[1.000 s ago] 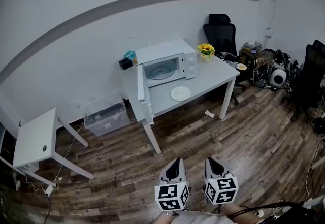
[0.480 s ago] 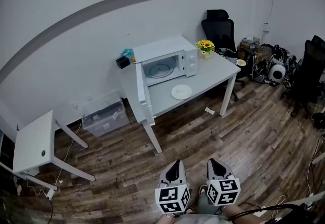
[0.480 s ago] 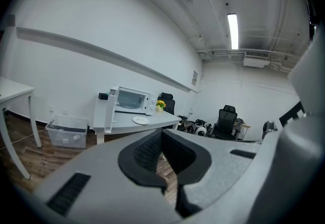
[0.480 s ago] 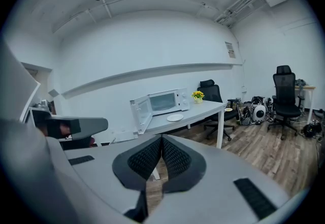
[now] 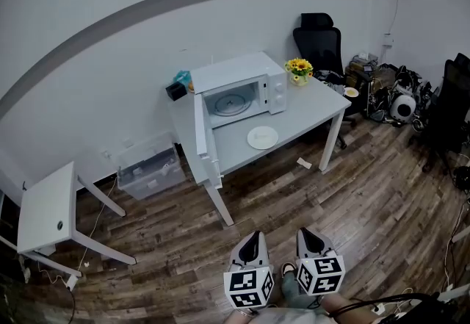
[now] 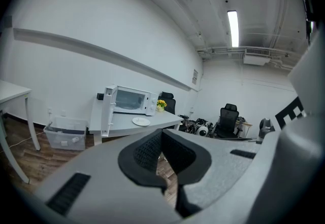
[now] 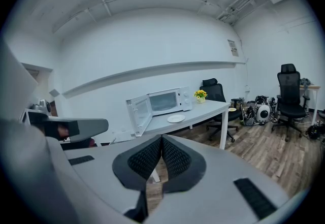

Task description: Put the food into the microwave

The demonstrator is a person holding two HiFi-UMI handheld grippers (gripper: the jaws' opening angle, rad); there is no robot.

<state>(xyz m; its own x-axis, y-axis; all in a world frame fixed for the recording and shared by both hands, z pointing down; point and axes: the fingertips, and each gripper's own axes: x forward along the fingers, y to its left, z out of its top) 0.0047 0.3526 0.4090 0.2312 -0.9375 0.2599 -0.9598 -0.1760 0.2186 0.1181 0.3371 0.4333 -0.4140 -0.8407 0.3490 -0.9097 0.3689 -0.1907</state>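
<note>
A white microwave stands on a white table by the far wall, its door swung wide open to the left. A white plate lies on the table in front of it; what is on it is too small to tell. My left gripper and right gripper hang side by side over the wooden floor, well short of the table, both shut and empty. The left gripper view shows the microwave and plate far ahead. The right gripper view shows the microwave and plate too.
A pot of yellow flowers stands beside the microwave. A clear plastic bin sits under the table's left end. A small white side table stands at the left. A black office chair and floor clutter fill the right.
The table and microwave have drifted slightly lower and nearer in the head view. Both grippers stay shut at the bottom of the frame.
</note>
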